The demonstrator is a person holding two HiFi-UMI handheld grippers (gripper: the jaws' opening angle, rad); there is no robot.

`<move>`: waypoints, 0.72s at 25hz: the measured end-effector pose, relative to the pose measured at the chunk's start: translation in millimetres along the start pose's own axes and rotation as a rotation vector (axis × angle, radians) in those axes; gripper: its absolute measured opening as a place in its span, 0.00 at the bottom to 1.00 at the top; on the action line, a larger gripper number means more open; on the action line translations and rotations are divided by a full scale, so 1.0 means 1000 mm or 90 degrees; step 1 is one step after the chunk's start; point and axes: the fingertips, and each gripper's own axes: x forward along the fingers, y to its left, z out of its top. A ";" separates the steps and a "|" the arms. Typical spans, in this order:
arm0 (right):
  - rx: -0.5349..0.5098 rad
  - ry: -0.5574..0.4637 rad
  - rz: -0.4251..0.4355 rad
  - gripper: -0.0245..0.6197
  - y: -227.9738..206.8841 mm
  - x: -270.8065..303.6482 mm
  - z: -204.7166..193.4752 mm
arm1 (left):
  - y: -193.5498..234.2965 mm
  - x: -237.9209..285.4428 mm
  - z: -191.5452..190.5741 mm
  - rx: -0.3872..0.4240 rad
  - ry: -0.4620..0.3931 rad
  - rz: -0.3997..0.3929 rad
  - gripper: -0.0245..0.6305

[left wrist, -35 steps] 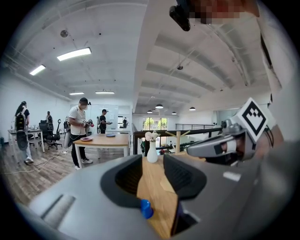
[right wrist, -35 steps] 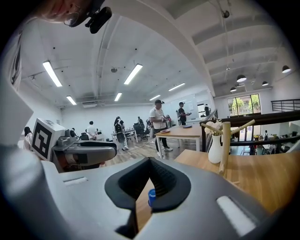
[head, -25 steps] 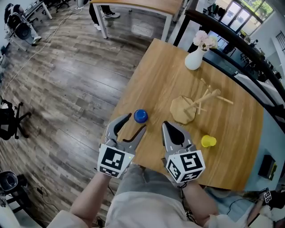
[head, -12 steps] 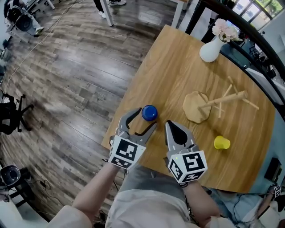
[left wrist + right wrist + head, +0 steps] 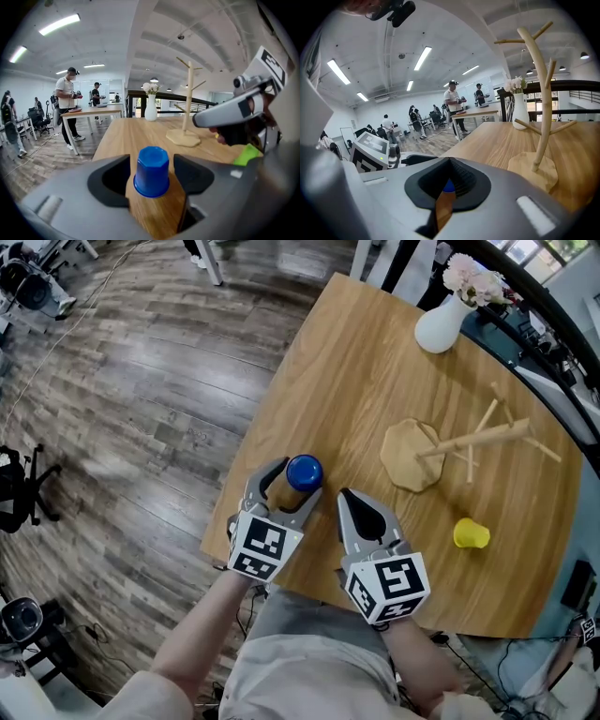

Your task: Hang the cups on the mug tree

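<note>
The left gripper [image 5: 292, 482] has its jaws wide apart, having just been opening. The blue cup [image 5: 304, 470] stands rim-down on the tabletop [image 5: 356, 381] between them, clear of both pads, by the left edge toward the near corner. The right gripper [image 5: 354, 507], just beside it over the near edge, has its jaws closed together on nothing; the mug tree [image 5: 441, 448] stands upright at mid-tabletop, with the yellow cup [image 5: 471, 533] between it and the near edge.
</note>
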 end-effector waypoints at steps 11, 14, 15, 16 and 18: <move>0.002 0.000 0.000 0.04 -0.006 -0.004 -0.001 | -0.006 0.003 0.003 -0.006 0.008 -0.010 0.37; 0.020 -0.007 0.010 0.04 -0.003 -0.013 0.013 | -0.009 -0.004 0.018 -0.004 -0.002 -0.013 0.37; 0.019 -0.014 0.012 0.04 -0.002 -0.016 0.019 | -0.010 -0.007 0.024 -0.003 -0.006 -0.016 0.37; 0.013 -0.020 0.011 0.04 -0.002 -0.020 0.025 | -0.012 -0.010 0.032 0.001 -0.011 -0.018 0.37; 0.003 -0.033 0.007 0.04 -0.002 -0.028 0.038 | -0.016 -0.019 0.051 0.014 -0.028 -0.024 0.37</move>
